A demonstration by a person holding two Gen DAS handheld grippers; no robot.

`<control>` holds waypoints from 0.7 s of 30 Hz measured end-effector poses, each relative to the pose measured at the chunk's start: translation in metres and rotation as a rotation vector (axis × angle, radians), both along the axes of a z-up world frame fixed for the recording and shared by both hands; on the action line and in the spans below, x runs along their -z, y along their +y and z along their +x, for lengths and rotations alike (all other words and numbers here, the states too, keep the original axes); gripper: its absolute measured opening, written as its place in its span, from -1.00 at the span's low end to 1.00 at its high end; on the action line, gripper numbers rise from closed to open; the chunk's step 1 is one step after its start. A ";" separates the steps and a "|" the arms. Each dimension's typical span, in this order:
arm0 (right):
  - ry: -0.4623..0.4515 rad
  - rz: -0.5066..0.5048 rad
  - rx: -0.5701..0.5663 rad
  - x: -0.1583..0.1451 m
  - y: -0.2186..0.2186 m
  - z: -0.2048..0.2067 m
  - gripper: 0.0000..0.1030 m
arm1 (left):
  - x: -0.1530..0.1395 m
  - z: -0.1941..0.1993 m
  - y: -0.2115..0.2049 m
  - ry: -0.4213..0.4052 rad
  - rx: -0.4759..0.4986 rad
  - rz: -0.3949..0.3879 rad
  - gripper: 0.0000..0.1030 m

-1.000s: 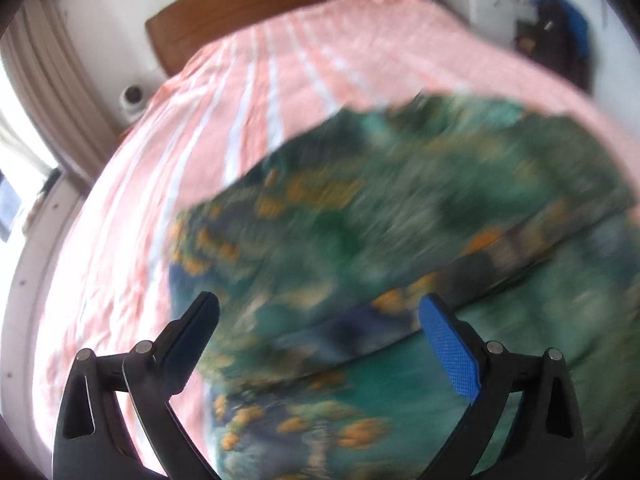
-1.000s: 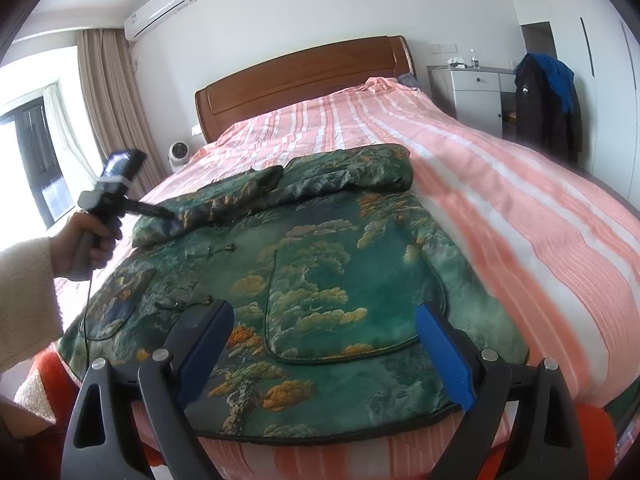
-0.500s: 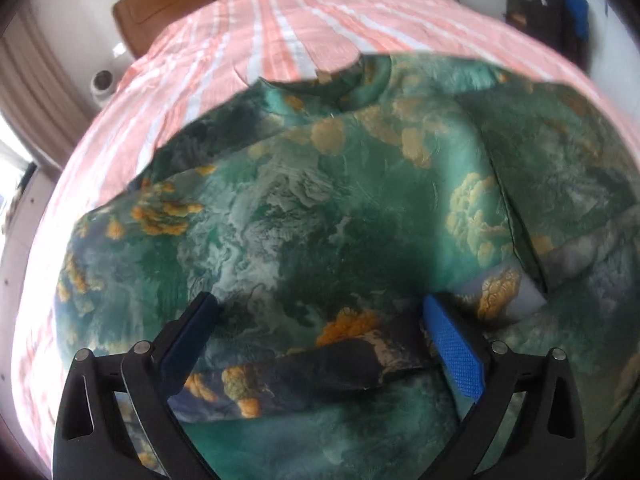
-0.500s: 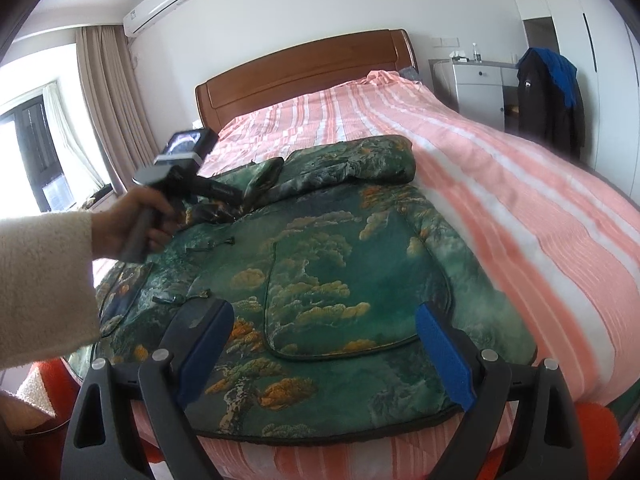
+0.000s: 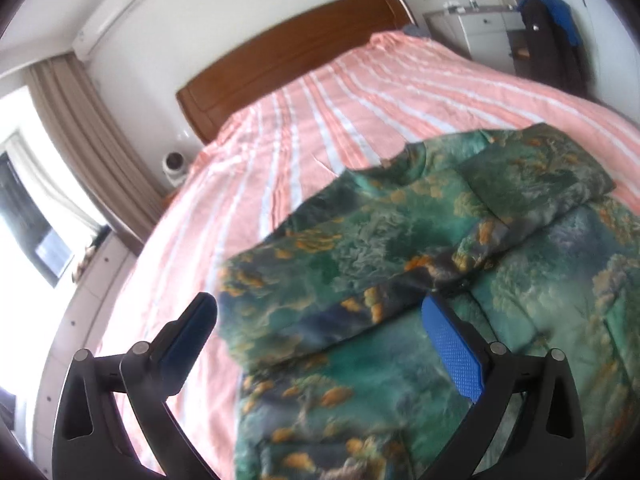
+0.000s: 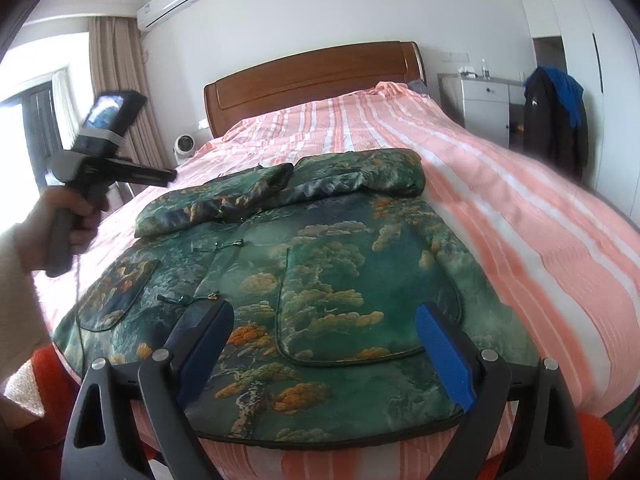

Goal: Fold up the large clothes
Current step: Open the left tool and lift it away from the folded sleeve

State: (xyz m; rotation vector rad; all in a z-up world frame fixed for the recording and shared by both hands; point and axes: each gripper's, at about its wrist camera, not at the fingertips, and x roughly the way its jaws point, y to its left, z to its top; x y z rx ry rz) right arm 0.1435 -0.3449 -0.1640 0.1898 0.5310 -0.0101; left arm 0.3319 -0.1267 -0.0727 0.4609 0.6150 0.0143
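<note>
The green patterned jacket (image 6: 320, 280) lies flat on the bed (image 6: 520, 208), both sleeves seemingly folded across its chest. Left gripper (image 5: 320, 328) and right gripper (image 6: 324, 328) hover empty, jaws spread; pinch the hem corners evenly and fold upward without dragging.

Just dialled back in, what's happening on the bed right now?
A person with a handheld gripper in each hand is folding a green landscape-print jacket laid out on the pink striped bed. Both sleeves are already folded across its upper part. The left gripper is held in the air over the bed's left edge, fingers open and empty. The right gripper hangs open over the jacket's hem near the foot of the bed, gripping nothing. The bottom half is not yet folded.
</note>
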 end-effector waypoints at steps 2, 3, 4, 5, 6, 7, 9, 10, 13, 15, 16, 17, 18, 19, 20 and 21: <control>0.000 -0.019 -0.003 0.000 0.005 0.000 0.78 | -0.006 -0.005 0.003 -0.006 -0.001 -0.022 0.99; 0.000 -0.025 -0.004 0.000 0.006 0.000 0.78 | -0.009 -0.010 0.006 -0.004 -0.004 -0.041 0.99; 0.000 -0.033 -0.004 0.000 0.008 0.000 0.78 | -0.012 -0.016 0.009 -0.001 -0.008 -0.058 0.99; -0.002 -0.043 -0.004 0.000 0.011 0.000 0.78 | -0.014 -0.020 0.012 0.003 -0.012 -0.075 0.99; -0.005 -0.053 -0.003 0.000 0.013 -0.001 0.78 | -0.015 -0.024 0.015 0.009 -0.015 -0.092 0.99; -0.008 -0.062 -0.003 -0.001 0.014 -0.001 0.78 | -0.015 -0.028 0.017 0.011 -0.017 -0.102 0.99; -0.013 -0.074 -0.002 -0.002 0.016 -0.002 0.78 | -0.014 -0.031 0.019 0.013 -0.027 -0.113 0.99; -0.015 -0.080 -0.001 -0.002 0.017 -0.002 0.78 | -0.014 -0.033 0.020 0.014 -0.033 -0.116 0.99; -0.011 -0.095 0.001 -0.001 0.019 -0.003 0.78 | -0.011 -0.040 0.026 0.032 -0.050 -0.147 0.99; -0.013 -0.101 -0.001 -0.001 0.019 -0.003 0.78 | -0.010 -0.045 0.031 0.046 -0.059 -0.185 0.99; -0.015 -0.105 -0.001 -0.001 0.020 -0.003 0.78 | -0.008 -0.049 0.035 0.058 -0.063 -0.214 0.99; -0.017 -0.109 -0.002 -0.002 0.021 -0.004 0.78 | -0.006 -0.052 0.038 0.069 -0.067 -0.238 0.99; -0.019 -0.113 -0.002 -0.002 0.021 -0.004 0.78 | -0.003 -0.056 0.040 0.081 -0.071 -0.260 0.99; -0.020 -0.116 -0.002 -0.002 0.022 -0.004 0.78 | -0.001 -0.060 0.042 0.092 -0.076 -0.276 0.99; -0.020 -0.118 -0.002 -0.002 0.022 -0.004 0.78 | 0.001 -0.063 0.044 0.097 -0.080 -0.288 0.99; -0.018 -0.119 -0.002 -0.001 0.023 -0.003 0.78 | 0.003 -0.066 0.045 0.102 -0.083 -0.299 0.99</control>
